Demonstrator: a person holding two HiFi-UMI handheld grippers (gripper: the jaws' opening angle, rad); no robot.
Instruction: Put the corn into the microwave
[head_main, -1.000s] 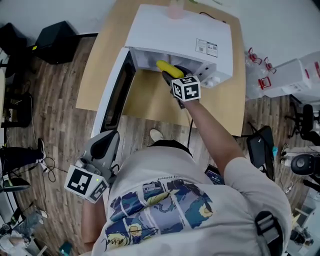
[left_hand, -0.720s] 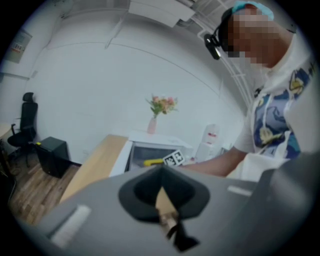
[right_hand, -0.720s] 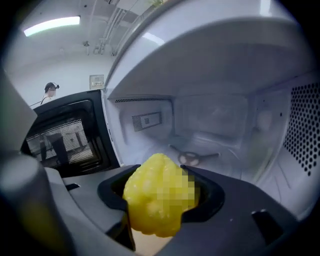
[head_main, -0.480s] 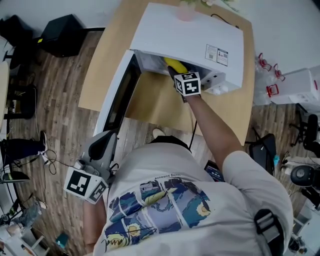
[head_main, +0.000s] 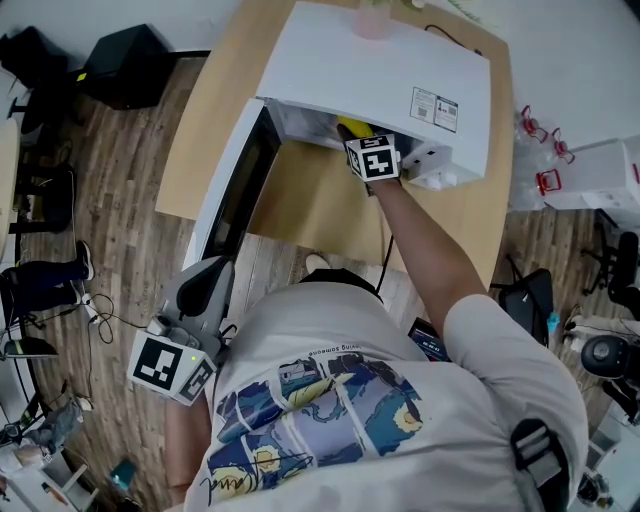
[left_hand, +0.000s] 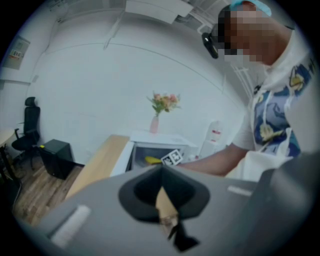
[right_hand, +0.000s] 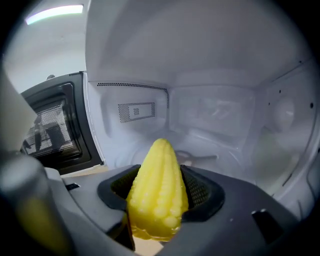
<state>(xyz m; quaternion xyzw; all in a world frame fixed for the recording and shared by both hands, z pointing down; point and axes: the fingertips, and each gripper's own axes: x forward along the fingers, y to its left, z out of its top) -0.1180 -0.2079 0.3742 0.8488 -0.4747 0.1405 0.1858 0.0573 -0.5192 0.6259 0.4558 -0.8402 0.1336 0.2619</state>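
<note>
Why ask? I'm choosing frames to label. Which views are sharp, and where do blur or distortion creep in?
Head view: sharp and evenly lit, the corn mostly hidden under the microwave top. Left gripper view: fisheye-bent, dark corners, soft throughout, the left gripper blurred. Right gripper view: corn sharp, cavity bright, near left foreground blurred.

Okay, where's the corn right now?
The corn is held in the right gripper, its tip inside the open microwave cavity, just right of the swung-open door in the right gripper view.
</note>
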